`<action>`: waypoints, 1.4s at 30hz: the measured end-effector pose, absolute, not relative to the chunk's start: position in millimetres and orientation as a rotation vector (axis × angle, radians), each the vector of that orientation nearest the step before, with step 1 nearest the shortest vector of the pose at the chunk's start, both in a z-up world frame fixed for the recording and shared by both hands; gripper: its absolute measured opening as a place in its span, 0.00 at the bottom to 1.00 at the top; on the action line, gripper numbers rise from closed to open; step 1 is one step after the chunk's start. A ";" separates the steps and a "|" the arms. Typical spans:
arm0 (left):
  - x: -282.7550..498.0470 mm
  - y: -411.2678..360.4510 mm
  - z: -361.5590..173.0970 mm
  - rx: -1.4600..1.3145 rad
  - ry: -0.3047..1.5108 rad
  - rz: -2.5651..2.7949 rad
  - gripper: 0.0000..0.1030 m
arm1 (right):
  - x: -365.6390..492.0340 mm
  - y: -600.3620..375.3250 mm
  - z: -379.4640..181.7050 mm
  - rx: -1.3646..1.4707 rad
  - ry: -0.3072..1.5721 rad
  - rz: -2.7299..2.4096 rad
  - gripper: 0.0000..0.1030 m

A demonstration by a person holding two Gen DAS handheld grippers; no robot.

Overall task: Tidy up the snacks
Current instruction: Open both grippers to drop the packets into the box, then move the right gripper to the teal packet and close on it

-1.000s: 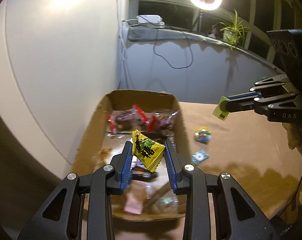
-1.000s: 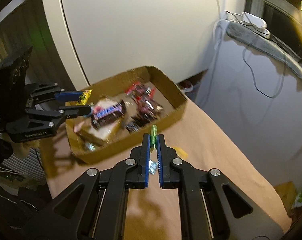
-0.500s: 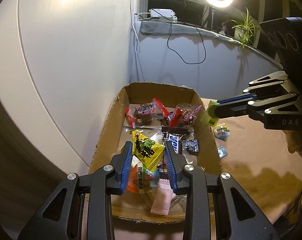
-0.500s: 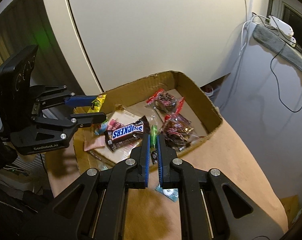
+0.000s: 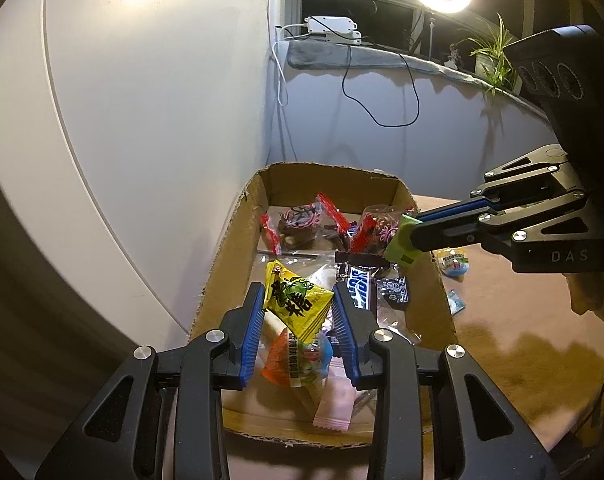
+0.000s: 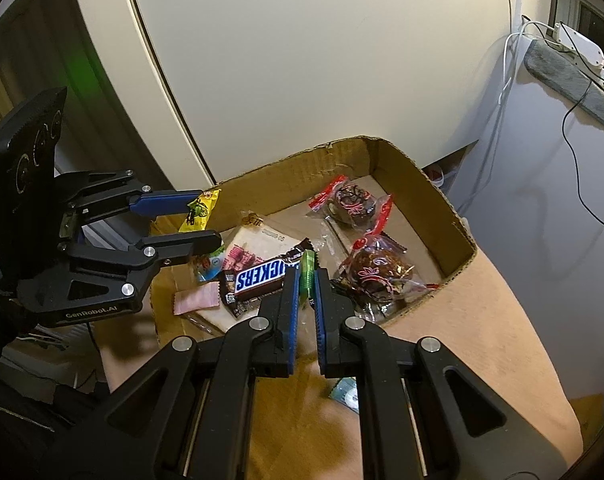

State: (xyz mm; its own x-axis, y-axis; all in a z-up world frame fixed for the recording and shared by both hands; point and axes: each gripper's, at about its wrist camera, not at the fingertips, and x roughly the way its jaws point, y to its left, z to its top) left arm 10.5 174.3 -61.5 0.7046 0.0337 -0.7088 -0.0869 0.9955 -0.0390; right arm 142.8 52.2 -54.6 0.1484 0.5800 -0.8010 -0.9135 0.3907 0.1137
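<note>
An open cardboard box [image 5: 222, 264] holds several wrapped snacks, among them a Snickers bar [image 6: 262, 276] and red-ended cake packets [image 6: 351, 202]. My left gripper [image 5: 298, 294] hangs over the box's near end with a yellow candy packet [image 5: 296, 300] between its blue pads. The jaws are opening and the packet still touches both pads. From the right wrist view the left gripper [image 6: 210, 218] reaches in from the left. My right gripper [image 6: 307, 276] is shut on a thin green packet [image 6: 307, 268] just over the box's right wall; the green packet [image 5: 403, 246] shows there too.
Two small blue-wrapped candies [image 5: 455, 266] [image 5: 455, 302] lie on the tan tabletop [image 5: 521, 320] right of the box. A white curved panel [image 5: 142, 120] rises close behind the box's left side. A windowsill with cables, a plant and a ring light lies farther back.
My right gripper has carried the green packet leftward, from above the tabletop to above the box. The left gripper stays over the box with the yellow packet, jaws slightly wider.
</note>
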 end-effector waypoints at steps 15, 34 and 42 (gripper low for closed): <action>8.5 173.7 -59.6 -0.067 0.787 0.091 0.49 | 141.0 59.5 -53.7 -0.451 0.882 1.109 0.38; 2.8 138.5 -46.0 -0.044 0.766 0.069 0.54 | 153.2 9.2 -42.5 -0.431 0.848 1.045 0.68; 6.6 100.9 -47.1 -0.037 0.776 0.010 0.54 | 178.9 -46.3 -52.1 -0.411 0.878 0.964 0.68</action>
State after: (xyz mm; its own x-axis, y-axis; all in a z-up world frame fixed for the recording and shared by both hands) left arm 6.6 100.9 -47.1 0.7135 -0.0044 -0.7007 -0.0226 0.9993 -0.0293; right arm 178.9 -46.3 -52.1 0.2747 0.5365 -0.7979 -0.8445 0.5314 0.0665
